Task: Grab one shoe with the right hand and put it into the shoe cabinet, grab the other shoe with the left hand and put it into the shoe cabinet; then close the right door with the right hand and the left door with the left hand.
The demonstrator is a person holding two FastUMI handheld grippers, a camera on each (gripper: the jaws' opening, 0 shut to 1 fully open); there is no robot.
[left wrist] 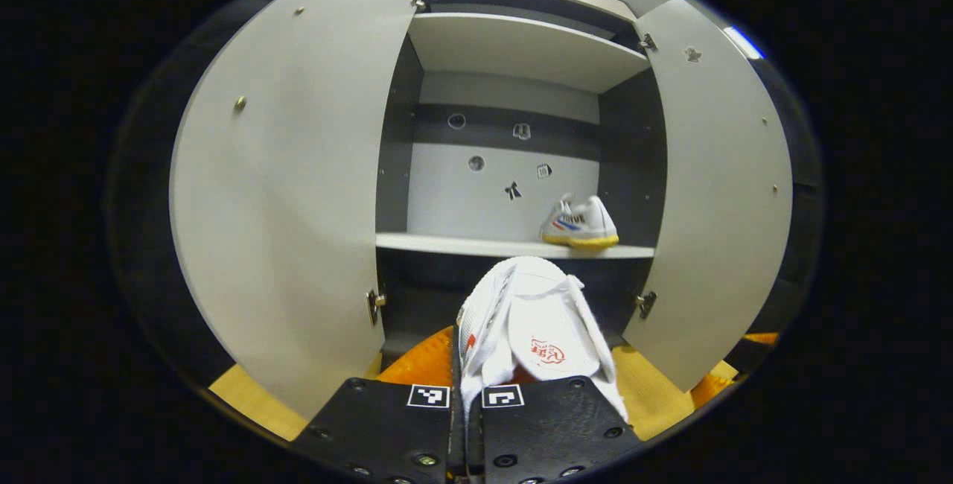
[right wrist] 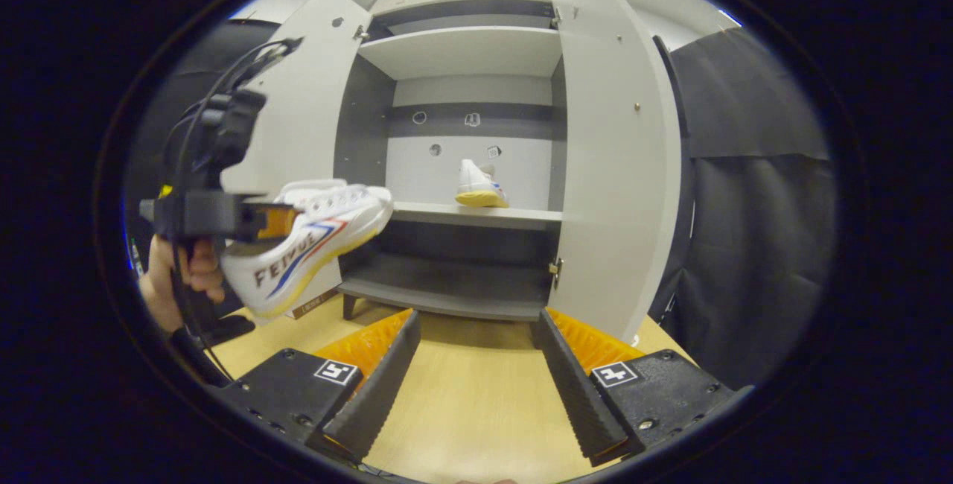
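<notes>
- Grey-panelled and standing wide open, the shoe cabinet serves as the anchor of both views, its doors swung out to either side over a pale wooden floor.
- Farthest left of the cabinet in the right gripper view, a person's hand grips the handle of the left gripper, with black cables looping above it.
- That gripper's fingers are pinched together on the heel end of a white shoe with red and blue stripes and a yellow-edged sole, held in the air in front of the cabinet's left door, toe pointing toward the opening.
- Seen from the left gripper view, the same held shoe rises between the pressed-together fingers of the left gripper, its tongue and loose laces facing the camera, just below the cabinet's middle shelf.
- Left door and right door both stand ajar, framing the cabinet interior in that view.
- On the middle shelf, toward the cabinet's right side wall, the second shoe sits upright on its yellow sole; the right gripper view shows it on the same shelf, near the back panel.
- Low before the cabinet in the right gripper view, the right gripper is spread wide, fingers well apart and holding nothing, with bare floor between them.
- Right of the cabinet's right door, dark cloth hangs down to the floor.
</notes>
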